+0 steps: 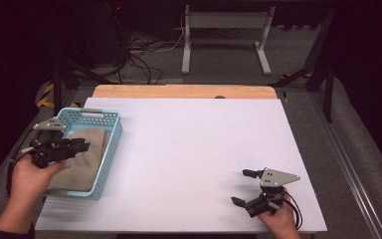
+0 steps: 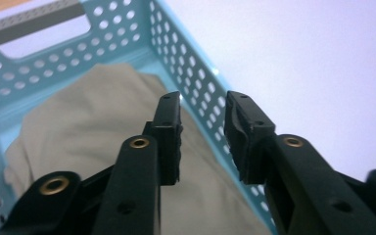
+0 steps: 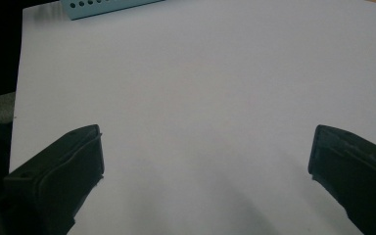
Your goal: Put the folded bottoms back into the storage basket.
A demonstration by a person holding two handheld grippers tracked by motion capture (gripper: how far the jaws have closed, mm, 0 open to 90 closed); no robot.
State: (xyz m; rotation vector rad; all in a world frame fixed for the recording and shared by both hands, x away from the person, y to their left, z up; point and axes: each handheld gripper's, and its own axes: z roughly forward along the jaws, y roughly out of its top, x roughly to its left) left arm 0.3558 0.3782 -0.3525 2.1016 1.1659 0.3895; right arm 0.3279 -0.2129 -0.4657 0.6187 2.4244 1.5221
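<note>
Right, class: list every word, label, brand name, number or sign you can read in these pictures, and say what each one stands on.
There is no text to read in any view.
Blue basket: perforated walls, no label.
Beige cloth in the basket: plain, no tag visible.
White table top: blank.
Left gripper and right gripper: no markings legible.
Red light at the dark far end: a glow, too small to read.

Beige cloth in blue basket at table's left edge partly hidden by left gripper, basket's near end cut off in left gripper view.
</note>
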